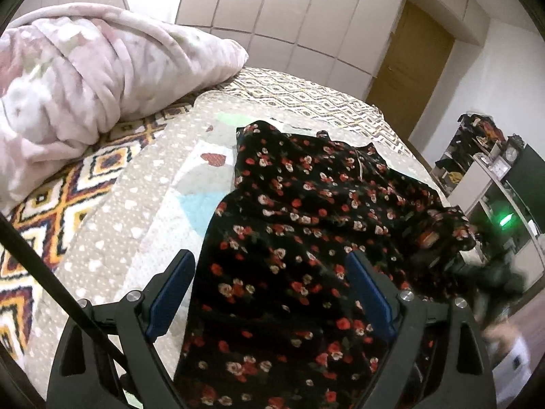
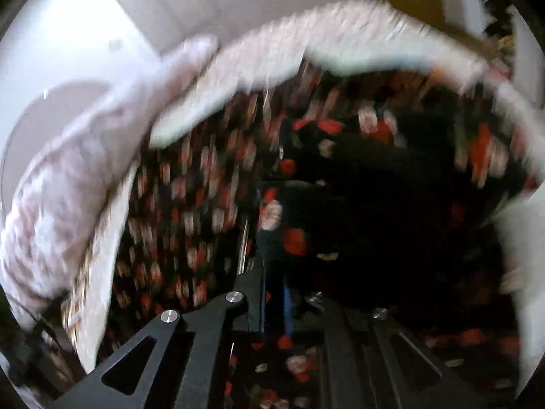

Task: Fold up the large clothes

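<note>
A black garment with red and white flowers [image 1: 306,225] lies spread on the bed, its near part under my left gripper. My left gripper [image 1: 270,266] is open, its blue-padded fingers [image 1: 170,293] wide apart just above the cloth, holding nothing. In the right wrist view the same floral garment [image 2: 211,204] fills the frame, blurred by motion. My right gripper [image 2: 272,283] has its fingers close together, shut on a fold of the garment. The right gripper also shows at the garment's right edge in the left wrist view [image 1: 442,238], blurred.
The bed has a beige dotted quilt [image 1: 112,225] over a patterned cover [image 1: 51,204]. A bunched pink blanket [image 1: 85,78] lies at the far left. Shelves with clutter [image 1: 483,156] stand right of the bed, a wardrobe [image 1: 289,10] and door [image 1: 412,61] behind.
</note>
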